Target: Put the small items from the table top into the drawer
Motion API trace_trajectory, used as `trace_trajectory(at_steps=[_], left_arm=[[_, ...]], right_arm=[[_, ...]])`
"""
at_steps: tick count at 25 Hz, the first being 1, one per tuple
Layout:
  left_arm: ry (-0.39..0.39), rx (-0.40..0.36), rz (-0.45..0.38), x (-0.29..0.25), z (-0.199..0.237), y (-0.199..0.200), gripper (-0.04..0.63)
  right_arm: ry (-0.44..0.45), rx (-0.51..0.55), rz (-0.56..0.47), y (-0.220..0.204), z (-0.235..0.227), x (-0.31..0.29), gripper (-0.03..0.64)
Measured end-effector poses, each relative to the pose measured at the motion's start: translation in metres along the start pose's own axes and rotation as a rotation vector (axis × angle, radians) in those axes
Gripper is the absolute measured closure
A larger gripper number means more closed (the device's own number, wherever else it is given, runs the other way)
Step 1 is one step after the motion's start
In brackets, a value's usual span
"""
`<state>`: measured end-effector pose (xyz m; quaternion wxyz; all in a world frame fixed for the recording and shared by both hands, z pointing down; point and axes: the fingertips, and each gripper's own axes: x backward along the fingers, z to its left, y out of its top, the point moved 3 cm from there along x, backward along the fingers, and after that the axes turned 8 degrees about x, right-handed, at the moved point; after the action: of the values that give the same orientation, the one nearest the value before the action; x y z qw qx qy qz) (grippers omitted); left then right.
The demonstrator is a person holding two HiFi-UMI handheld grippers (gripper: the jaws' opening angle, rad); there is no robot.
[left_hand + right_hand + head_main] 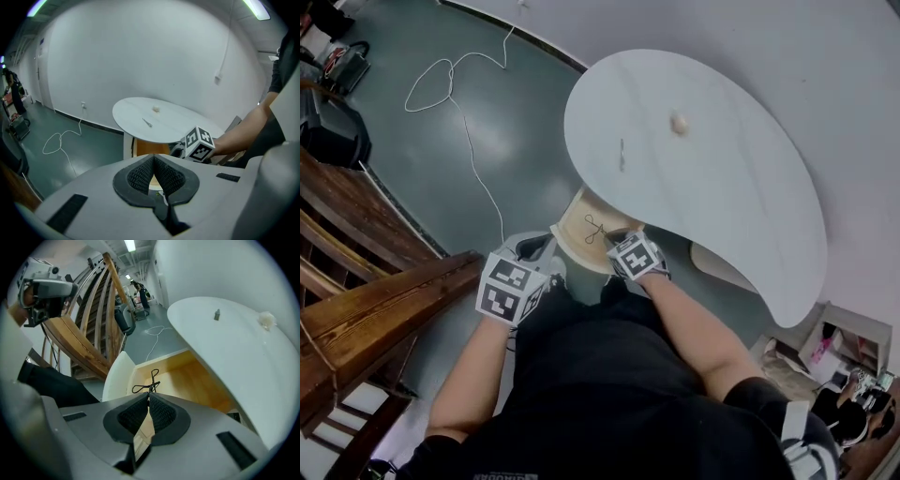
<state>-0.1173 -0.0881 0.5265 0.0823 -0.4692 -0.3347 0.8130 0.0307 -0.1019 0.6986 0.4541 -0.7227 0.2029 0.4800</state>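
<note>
The black tool [149,380] is inside the open drawer [192,380], close to its white front panel, with its near end pinched at the tips of the right gripper's [149,398] closed fingers. Bare wood lies open beyond it, running in under the overhanging edge of the counter [722,187]. On the counter a small metal piece [622,155] and a beige lump [679,123] lie well apart (each back from the rim, with bare top all round), while the left gripper [153,159] hangs just outside the drawer front, fingers together on nothing.

Lab/studio hall: green floor [520,141] w/ loose cable [441,80], strip lights [257,8], wooden stairs [366,309].
</note>
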Motion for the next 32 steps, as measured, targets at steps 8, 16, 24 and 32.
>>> trace_trajectory(at_steps=[8, 16, 24, 32], left_arm=[[0.060, 0.090, 0.001, 0.012, 0.014, -0.020, 0.580], [0.105, 0.171, -0.009, 0.027, 0.022, -0.035, 0.580], [0.101, 0.187, -0.010, 0.027, 0.026, -0.043, 0.580], [0.058, 0.104, -0.041, 0.022, 0.017, -0.017, 0.580]], right_arm=[[0.060, 0.124, 0.169, -0.001, -0.011, -0.076, 0.603], [0.089, 0.232, 0.239, 0.004, -0.010, -0.119, 0.603], [0.068, 0.244, 0.274, -0.007, -0.011, -0.128, 0.592], [0.030, 0.188, 0.179, 0.006, -0.005, -0.092, 0.589]])
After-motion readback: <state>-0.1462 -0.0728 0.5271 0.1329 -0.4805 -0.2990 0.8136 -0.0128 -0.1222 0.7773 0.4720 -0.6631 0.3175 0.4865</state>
